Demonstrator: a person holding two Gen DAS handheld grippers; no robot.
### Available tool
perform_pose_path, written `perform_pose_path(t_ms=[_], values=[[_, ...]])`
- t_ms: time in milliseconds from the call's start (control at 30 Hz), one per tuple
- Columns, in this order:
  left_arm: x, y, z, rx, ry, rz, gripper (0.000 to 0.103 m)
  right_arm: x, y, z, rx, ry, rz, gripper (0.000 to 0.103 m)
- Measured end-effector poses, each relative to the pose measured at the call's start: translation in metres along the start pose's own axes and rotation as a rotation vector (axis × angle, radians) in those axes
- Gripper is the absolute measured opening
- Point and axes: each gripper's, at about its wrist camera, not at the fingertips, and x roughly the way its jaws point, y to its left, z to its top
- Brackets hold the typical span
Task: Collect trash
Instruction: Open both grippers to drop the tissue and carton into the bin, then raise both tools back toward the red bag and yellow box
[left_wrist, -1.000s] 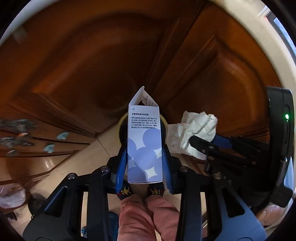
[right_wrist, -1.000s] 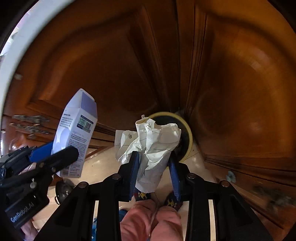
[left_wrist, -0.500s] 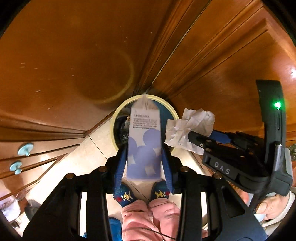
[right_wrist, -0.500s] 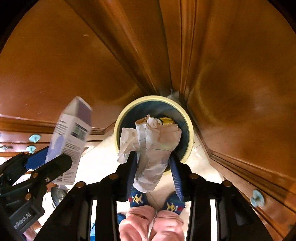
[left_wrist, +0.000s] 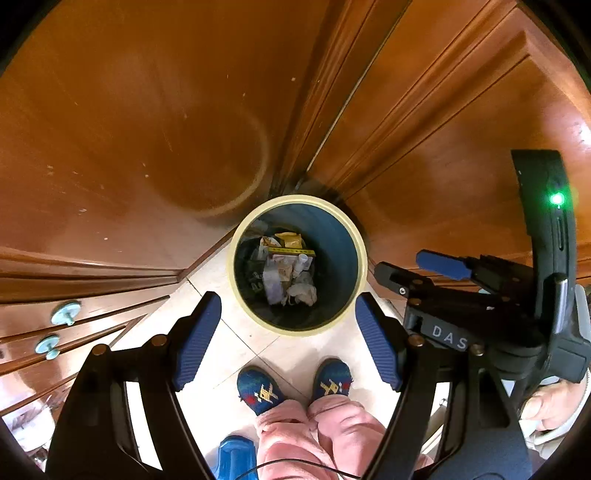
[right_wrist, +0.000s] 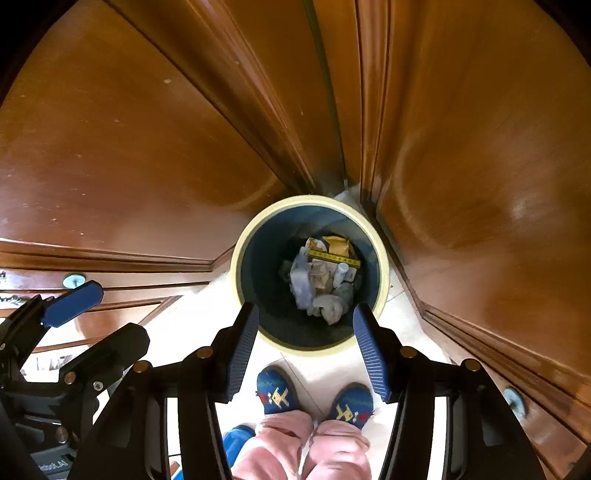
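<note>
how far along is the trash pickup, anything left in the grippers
Done: the carton and crumpled paper lie in the bin with other rubbish. In hand: nothing; the left gripper and right gripper hang open above it. Left: no more loose rubbish shows on the floor, so any remainder is out of view.

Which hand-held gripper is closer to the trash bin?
Right, narrowly. The right hand-held gripper hangs open over the trash bin's near rim; the left hand-held gripper is open just short of it.

One round bin stands on the tiled floor, its trash a heap too jumbled to count. Two slippers show, two grippers, and two round drawer knobs at the left edge.
</note>
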Motion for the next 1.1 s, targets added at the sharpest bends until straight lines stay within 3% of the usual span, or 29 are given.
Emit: perform_pose_path(t_ms=[167,433,700,1100], values=[[-0.021,-0.006,0.0,0.001,-0.005,0.017,0.073,-0.02,0.003,-0.004,0.008,-0.008,0.007,0.055],[-0.074,-0.032,-0.004,0.036,-0.033,0.025,0.073,-0.084,0.018,-0.012,0.011,-0.039,0.02,0.055],[-0.16,-0.057,-0.012,0.1,-0.116,0.037,0.073,-0.172,0.03,-0.025,0.01,-0.101,0.024,0.055],[-0.291,-0.063,-0.009,0.133,-0.278,0.047,0.073,-0.298,0.062,-0.036,-0.031,-0.221,0.039,0.054]])
